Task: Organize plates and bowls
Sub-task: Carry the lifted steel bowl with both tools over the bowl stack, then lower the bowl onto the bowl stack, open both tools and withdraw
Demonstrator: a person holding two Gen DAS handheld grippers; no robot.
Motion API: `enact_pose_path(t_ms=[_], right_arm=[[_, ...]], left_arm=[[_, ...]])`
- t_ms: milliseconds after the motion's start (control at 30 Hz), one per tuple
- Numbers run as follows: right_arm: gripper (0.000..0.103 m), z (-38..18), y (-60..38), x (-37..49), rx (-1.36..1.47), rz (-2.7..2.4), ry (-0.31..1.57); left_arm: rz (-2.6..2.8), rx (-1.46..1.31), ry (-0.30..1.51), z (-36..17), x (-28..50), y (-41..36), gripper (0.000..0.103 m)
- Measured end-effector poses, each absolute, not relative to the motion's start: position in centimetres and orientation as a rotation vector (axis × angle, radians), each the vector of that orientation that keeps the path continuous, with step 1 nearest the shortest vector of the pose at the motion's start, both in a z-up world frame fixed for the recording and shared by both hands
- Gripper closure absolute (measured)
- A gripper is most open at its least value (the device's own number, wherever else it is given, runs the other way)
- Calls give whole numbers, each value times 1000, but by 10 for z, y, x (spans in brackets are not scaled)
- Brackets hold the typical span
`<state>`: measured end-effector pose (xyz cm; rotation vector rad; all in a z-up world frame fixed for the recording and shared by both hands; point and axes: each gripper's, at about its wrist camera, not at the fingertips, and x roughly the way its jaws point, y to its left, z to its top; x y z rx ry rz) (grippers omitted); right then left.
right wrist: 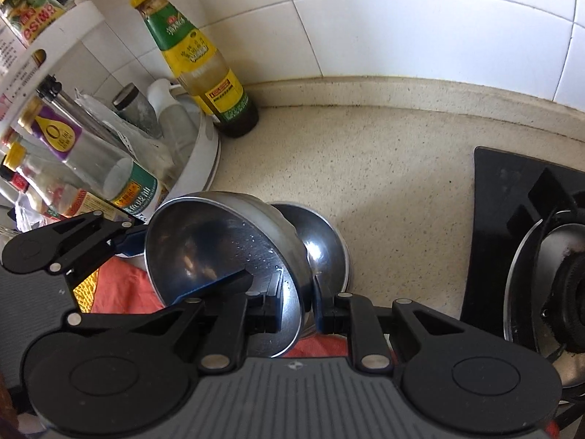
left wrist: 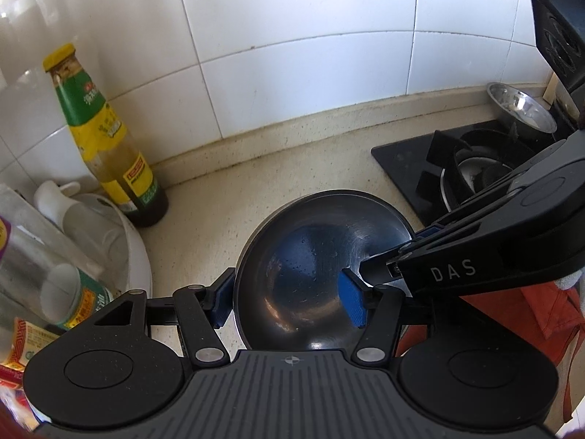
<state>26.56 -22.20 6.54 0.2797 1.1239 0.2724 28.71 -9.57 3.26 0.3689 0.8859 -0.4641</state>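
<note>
Tiled kitchen corner, speckled beige worktop: two steel bowls in hand, one claw on each.

Right claw stood partly closed across the near rim of the tilted steel bowl, one finger inside, one outside; whether the pads pinched could not be told. Left claw straddled a rim likewise, blue pad inside the wall; its hold was equally unclear. A second bowl sat just behind the tilted one, touching it; a third bowl stood well apart beside the hob. Sauce bottle stood at the wall. Judged: thin steel, light, rigid, unbreakable; droplets made it slippery, so grip deep over the rolled rim.
</note>
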Motion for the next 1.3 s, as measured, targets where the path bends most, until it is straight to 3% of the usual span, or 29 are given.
enact_pose_path(t_ms=[233, 367, 933, 1300], right_arm=[[76, 63, -218, 271, 206, 228, 1095], [76, 60, -222, 275, 207, 214, 1096], [75, 34, -224, 289, 193, 237, 1104], [64, 42, -235, 286, 260, 230, 1093]], left_arm=[[-457, 376, 899, 23, 292, -91, 36], [-459, 369, 890, 23, 296, -86, 30], [-460, 255, 918, 8, 311, -58, 27], [-473, 238, 826, 26, 285, -38, 16]])
